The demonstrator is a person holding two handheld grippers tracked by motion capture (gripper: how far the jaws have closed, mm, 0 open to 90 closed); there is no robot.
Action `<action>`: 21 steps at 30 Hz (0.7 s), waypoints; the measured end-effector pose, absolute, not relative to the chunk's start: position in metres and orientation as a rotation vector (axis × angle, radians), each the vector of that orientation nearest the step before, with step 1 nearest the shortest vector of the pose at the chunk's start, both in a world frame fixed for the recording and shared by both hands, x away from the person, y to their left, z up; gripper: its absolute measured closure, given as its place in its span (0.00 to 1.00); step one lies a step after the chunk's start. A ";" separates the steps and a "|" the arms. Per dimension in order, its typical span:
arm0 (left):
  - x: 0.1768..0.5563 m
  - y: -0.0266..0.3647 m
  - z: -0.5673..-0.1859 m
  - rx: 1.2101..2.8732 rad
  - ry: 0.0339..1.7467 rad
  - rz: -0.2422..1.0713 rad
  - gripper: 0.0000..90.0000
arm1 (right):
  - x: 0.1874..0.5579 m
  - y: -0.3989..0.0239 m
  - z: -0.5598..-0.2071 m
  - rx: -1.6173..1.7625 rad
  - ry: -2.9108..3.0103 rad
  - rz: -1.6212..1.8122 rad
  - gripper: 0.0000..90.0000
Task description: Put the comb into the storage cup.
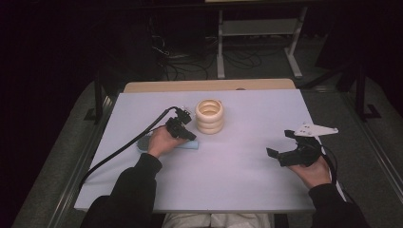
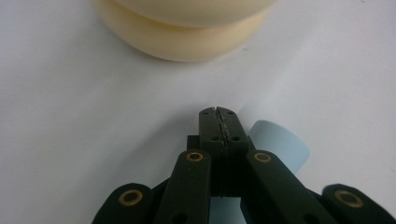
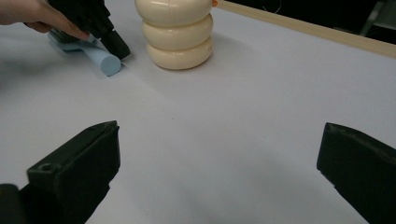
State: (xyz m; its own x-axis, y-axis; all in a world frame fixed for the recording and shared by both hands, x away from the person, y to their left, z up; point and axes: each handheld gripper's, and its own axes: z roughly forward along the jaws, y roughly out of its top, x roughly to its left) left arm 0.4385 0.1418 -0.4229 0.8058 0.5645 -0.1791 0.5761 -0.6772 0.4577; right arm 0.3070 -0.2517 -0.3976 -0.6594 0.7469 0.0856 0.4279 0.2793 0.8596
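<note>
Now the left gripper [image 1: 188,134] sits right over the pale blue cylinder [image 3: 103,60], which lies flat on the tabletop [image 1: 247,166] under the person's left hand [image 1: 160,141], with something darker and grey tucked at its far end that I cannot make out. From the high view the cylinder's long axis runs roughly left to right, its free round end poking out toward the middle of the tabletop, and the stack of cream rings [image 1: 209,116] stands upright just beyond and to the right of the gripper's tip, near but apart. In the left gripper view the jaws are pressed flat together with nothing between them, and the blue cylinder peeks out from beneath and to the right of them, so the tip rests above or against it rather than around it; actual contact is hard to call. The right gripper [image 1: 291,146] hangs well apart at the right side of the tabletop, jaws spread wide and empty, pointed toward the rings. Clearly the left hand is the nearer one to both things, and my read is that it would need to open before it could take the cylinder across its width.
</note>
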 end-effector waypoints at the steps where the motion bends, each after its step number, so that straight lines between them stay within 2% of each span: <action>1: 0.437 0.142 -0.422 2.492 0.839 -0.039 1.00 | 0.307 -0.252 -0.398 1.067 2.224 1.325 0.00; 16: 0.397 0.128 -0.425 2.579 0.722 -0.087 1.00 | 0.307 -0.251 -0.398 1.068 2.232 1.298 0.00; 21: 0.385 0.130 -0.424 2.629 0.691 -0.043 1.00 | 0.306 -0.252 -0.399 1.069 2.234 1.296 0.00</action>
State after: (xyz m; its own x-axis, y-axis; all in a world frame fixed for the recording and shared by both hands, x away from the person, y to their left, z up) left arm 0.3853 0.1301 -0.4236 0.8761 0.4632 -0.1340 0.4764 -0.7882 0.3896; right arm 0.3064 -0.2515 -0.3985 -0.6566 0.7507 0.0728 0.4360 0.2989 0.8489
